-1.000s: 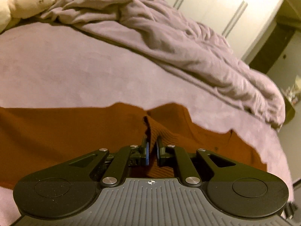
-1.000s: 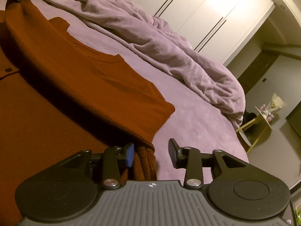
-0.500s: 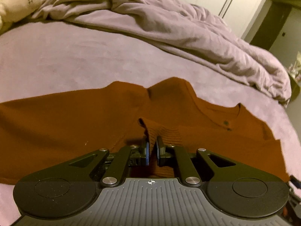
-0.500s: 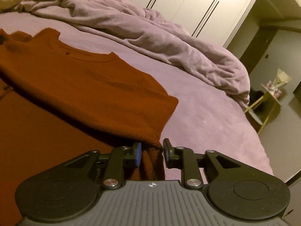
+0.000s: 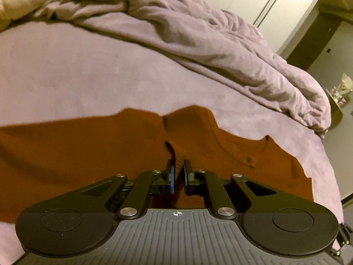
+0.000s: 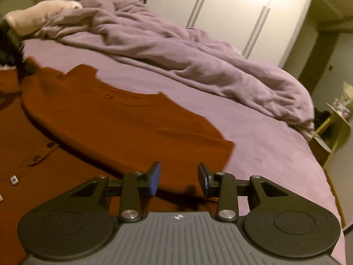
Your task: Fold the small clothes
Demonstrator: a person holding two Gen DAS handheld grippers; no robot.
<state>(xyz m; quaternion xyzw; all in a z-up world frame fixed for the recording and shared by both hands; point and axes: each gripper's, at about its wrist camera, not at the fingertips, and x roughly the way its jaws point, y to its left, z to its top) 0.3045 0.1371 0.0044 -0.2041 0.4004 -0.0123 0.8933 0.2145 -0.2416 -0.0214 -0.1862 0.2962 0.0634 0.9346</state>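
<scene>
- The rust-orange ribbed knit garment [image 5: 77, 154] lies on the mauve bedsheet [image 5: 66, 70], filling the lower half of the left wrist view; a round neckline with a small dark button shows at centre right.
- The left gripper [image 5: 178, 169] sits at lower centre of its view, its jaws drawn narrow and pinching a raised ridge of the orange knit between the blue pads.
- In the right wrist view, a folded-over flap of the same garment [image 6: 132, 123] runs from upper left toward the centre, lying over a lower layer that carries dark buttons and a small white tag at the left edge.
- The right gripper [image 6: 178, 177] at lower centre has just been opening; its jaws stand moderately apart, with nothing pressed between the pads and the orange cloth lying below them.
- The other gripper's dark body appears at the far left edge of the right wrist view.
- A rumpled mauve duvet [image 6: 176, 53] stretches across the upper part of the bed, with a cream pillow [image 6: 42, 15] at upper left.
- White wardrobe doors [image 6: 231, 11] stand behind, in the upper right.
</scene>
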